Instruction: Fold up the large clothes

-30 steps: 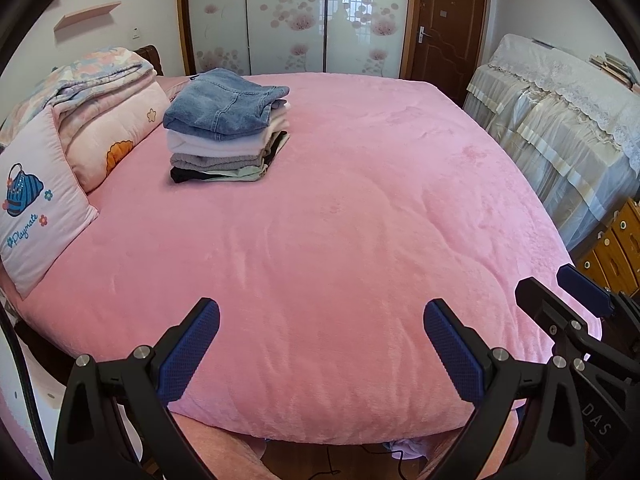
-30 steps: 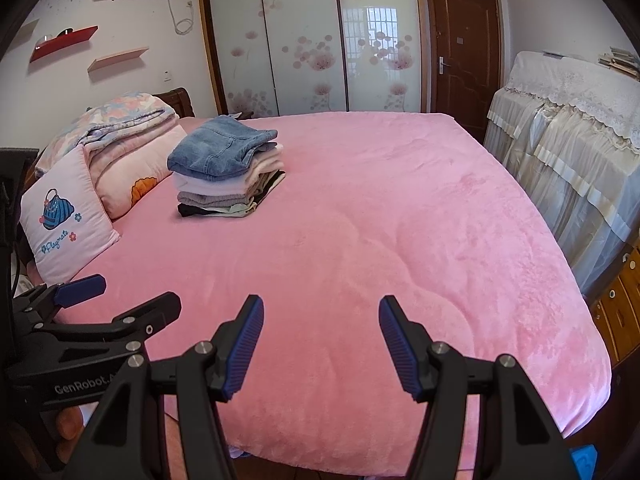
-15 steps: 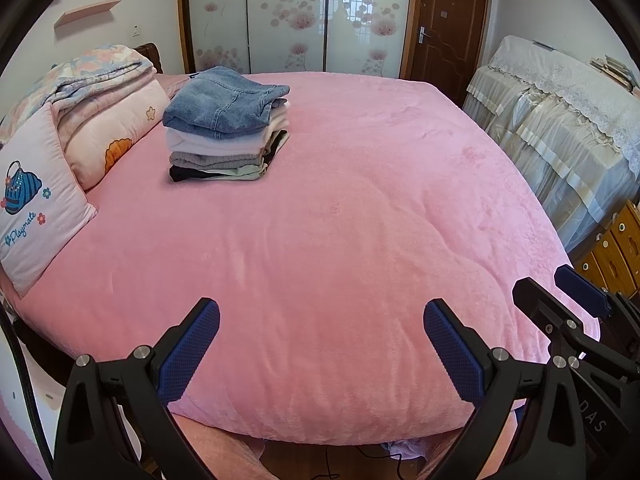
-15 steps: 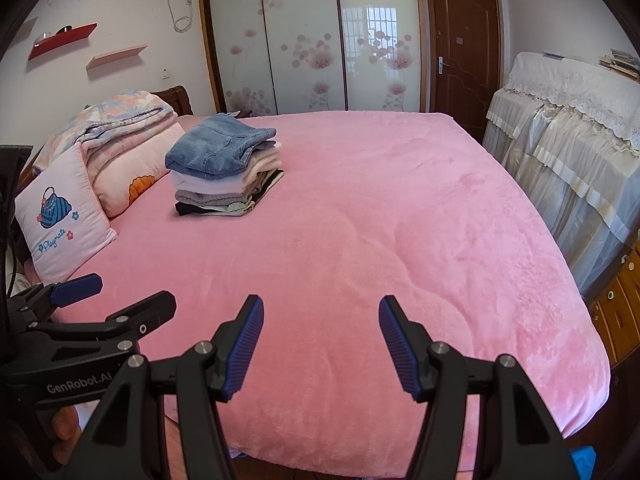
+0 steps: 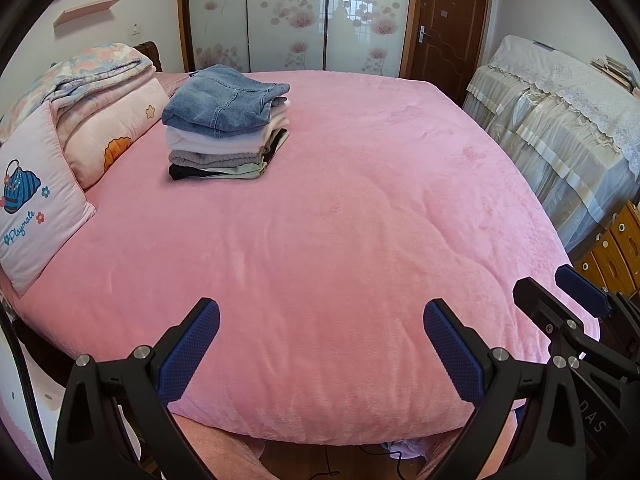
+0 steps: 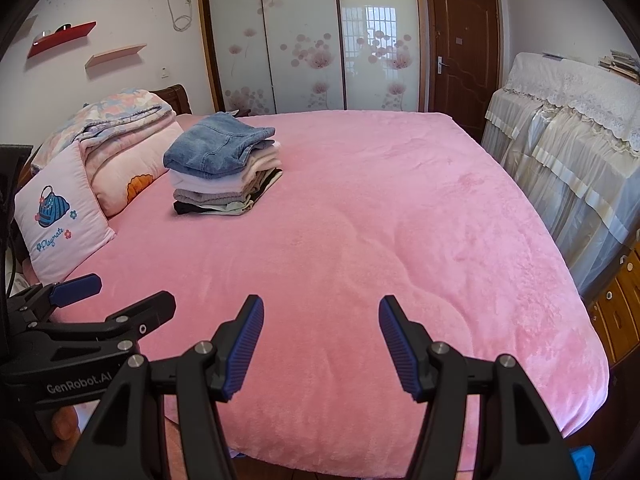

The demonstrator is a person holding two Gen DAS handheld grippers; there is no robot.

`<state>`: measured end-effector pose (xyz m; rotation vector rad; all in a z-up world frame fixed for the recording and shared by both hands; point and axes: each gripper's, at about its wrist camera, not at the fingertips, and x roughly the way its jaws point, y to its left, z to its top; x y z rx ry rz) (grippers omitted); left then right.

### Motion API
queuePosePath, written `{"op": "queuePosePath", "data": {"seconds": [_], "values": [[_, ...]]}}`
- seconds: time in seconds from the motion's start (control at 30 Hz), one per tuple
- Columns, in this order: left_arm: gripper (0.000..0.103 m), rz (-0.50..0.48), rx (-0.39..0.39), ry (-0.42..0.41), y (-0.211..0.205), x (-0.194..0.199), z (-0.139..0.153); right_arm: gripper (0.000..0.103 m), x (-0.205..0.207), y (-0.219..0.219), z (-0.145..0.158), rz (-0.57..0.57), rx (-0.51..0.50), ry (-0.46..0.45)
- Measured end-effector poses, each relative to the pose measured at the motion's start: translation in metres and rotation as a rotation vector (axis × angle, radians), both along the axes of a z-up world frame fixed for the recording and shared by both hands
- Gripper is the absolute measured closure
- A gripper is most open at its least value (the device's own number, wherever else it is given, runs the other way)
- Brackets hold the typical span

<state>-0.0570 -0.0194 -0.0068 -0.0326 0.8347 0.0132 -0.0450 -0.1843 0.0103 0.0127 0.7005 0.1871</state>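
A stack of folded clothes (image 5: 226, 124) with blue jeans on top sits at the far left of the pink bed (image 5: 340, 240), also seen in the right wrist view as the stack (image 6: 224, 164). My left gripper (image 5: 320, 312) hangs open over the bed's near edge, nothing between its blue pads. My right gripper (image 6: 320, 316) is open too, empty, above the same near edge (image 6: 320, 360). Each gripper shows in the other's view: the right gripper (image 5: 576, 292) at the right side, the left gripper (image 6: 76, 288) at the left. No unfolded garment is visible on the bed.
Pillows (image 5: 36, 204) and a folded quilt (image 5: 92, 76) lie along the bed's left side. A cloth-draped cabinet (image 5: 560, 120) and wooden drawers (image 5: 612, 248) stand to the right. Wardrobe doors (image 6: 308, 40) and a brown door (image 6: 464, 52) are behind the bed.
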Motion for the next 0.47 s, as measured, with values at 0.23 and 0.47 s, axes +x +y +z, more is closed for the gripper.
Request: {"op": "queuePosePath", "data": {"seconds": [0.23, 0.47], "values": [[0.002, 0.002, 0.011, -0.005, 0.0008, 0.0009, -0.0012, 0.043, -0.0001, 0.0003, 0.0003, 0.0, 0.001, 0.002], [0.002, 0.005, 0.007, 0.002, 0.0, 0.0023, -0.0039, 0.043, -0.0001, -0.0001, 0.0008, 0.0, 0.001, 0.003]]}}
